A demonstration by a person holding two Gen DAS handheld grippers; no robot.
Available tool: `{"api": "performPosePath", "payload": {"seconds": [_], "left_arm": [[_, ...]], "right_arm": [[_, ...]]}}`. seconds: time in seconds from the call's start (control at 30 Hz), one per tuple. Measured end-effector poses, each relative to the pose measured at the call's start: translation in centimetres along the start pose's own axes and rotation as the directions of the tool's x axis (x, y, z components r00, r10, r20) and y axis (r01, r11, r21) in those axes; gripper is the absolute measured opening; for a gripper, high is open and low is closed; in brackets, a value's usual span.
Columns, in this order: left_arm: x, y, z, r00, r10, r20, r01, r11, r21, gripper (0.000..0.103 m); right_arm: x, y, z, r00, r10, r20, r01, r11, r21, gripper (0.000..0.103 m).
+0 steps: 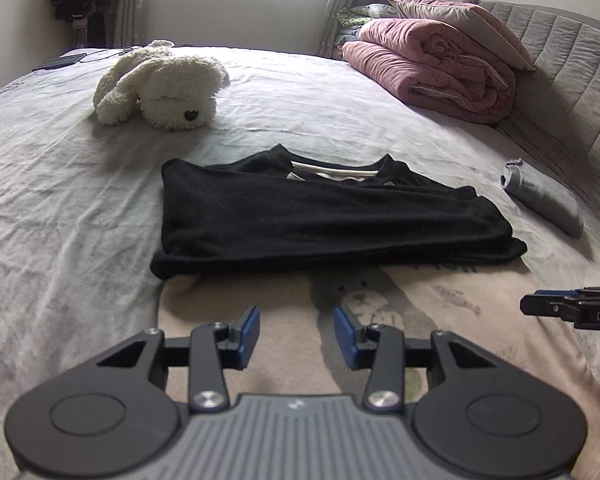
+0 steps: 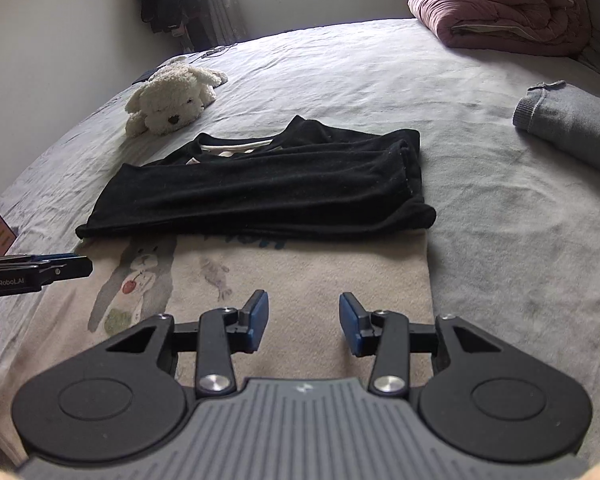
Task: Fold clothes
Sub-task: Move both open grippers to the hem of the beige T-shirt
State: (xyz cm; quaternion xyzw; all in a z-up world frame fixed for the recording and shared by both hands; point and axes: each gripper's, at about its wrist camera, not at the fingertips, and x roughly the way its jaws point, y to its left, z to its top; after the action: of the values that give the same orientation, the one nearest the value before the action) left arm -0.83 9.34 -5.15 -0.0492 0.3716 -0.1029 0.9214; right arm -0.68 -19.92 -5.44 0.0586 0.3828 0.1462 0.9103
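Note:
A black garment [image 1: 332, 220] [image 2: 268, 188], folded into a wide band with its collar at the far side, lies across the far part of a beige cloth [image 1: 480, 320] [image 2: 320, 272] printed with cartoon animals. Both rest flat on the grey bed [image 1: 60, 208]. My left gripper [image 1: 296, 320] hovers open over the beige cloth's near part with nothing between its blue pads [image 1: 250, 328]. My right gripper [image 2: 303, 308] stands open a little to the right over the same cloth, empty as well. Each gripper's tip shows at the edge of the other's view, the right gripper [image 1: 540, 304] and the left gripper [image 2: 72, 268].
A white plush dog [image 1: 160, 88] [image 2: 172, 100] lies beyond the clothes at the left. A folded pink quilt [image 1: 432, 68] and pillow sit at the far right by the padded headboard [image 1: 572, 72]. A rolled grey garment [image 1: 540, 196] [image 2: 572, 132] lies right of the black one.

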Motion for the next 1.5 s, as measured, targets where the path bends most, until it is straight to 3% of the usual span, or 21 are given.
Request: {"api": "performPosePath", "payload": {"seconds": [0.07,0.13,0.4,0.5,0.67,0.93,1.03,1.17,1.3,1.4,1.5], "left_arm": [[-0.2,-0.6,-1.6,1.0,0.018,-0.025,-0.018,1.0,-0.026,0.05],[-1.0,-1.1,-3.2,0.998,0.051,-0.039,-0.053,0.998,-0.037,0.05],[-5.5,-1.8,-6.1,0.983,0.099,-0.154,-0.11,0.992,-0.065,0.057],[-7.3,-1.6,-7.4,0.977,0.074,-0.2,-0.092,0.992,-0.083,0.058],[-9.4,-1.8,-8.9,0.96,0.068,-0.272,-0.074,0.997,-0.012,0.061],[-11.7,-1.5,-9.7,0.919,0.022,-0.393,0.009,0.997,0.077,0.065],[-12.8,-0.1,-8.9,0.908,-0.054,-0.415,0.062,0.998,0.007,0.067],[-13.8,2.8,-7.5,0.909,-0.117,-0.4,0.083,0.991,-0.1,0.068],[-13.8,6.1,-6.2,0.912,-0.11,-0.394,0.043,0.984,-0.173,0.07],[-12.8,7.8,-6.3,0.895,-0.171,-0.412,0.066,0.964,-0.258,0.069],[-11.2,8.6,-6.9,0.861,-0.261,-0.437,0.11,0.933,-0.342,0.066]], "right_arm": [[-0.3,0.7,-1.2,0.998,-0.042,-0.044,0.042,0.999,-0.014,0.047],[-1.1,1.2,-2.4,0.995,-0.085,-0.06,0.084,0.996,-0.015,0.046],[-5.3,1.4,-5.7,0.98,-0.112,-0.164,0.119,0.992,0.033,0.049],[-6.7,1.5,-7.0,0.97,-0.136,-0.201,0.144,0.989,0.024,0.049],[-9.0,1.4,-8.7,0.957,-0.135,-0.257,0.142,0.99,0.01,0.049],[-11.4,-0.1,-9.4,0.934,-0.025,-0.356,0.065,0.993,0.099,0.051],[-12.4,-1.0,-9.0,0.932,0.004,-0.361,0.05,0.989,0.142,0.051],[-13.7,-2.7,-8.2,0.94,0.022,-0.34,0.045,0.981,0.189,0.053],[-14.0,-4.8,-7.6,0.94,0.06,-0.336,0.03,0.966,0.257,0.054],[-13.3,-6.5,-7.6,0.933,0.111,-0.344,0.01,0.943,0.332,0.054],[-12.1,-7.8,-7.8,0.918,0.183,-0.351,-0.025,0.912,0.409,0.054]]}}
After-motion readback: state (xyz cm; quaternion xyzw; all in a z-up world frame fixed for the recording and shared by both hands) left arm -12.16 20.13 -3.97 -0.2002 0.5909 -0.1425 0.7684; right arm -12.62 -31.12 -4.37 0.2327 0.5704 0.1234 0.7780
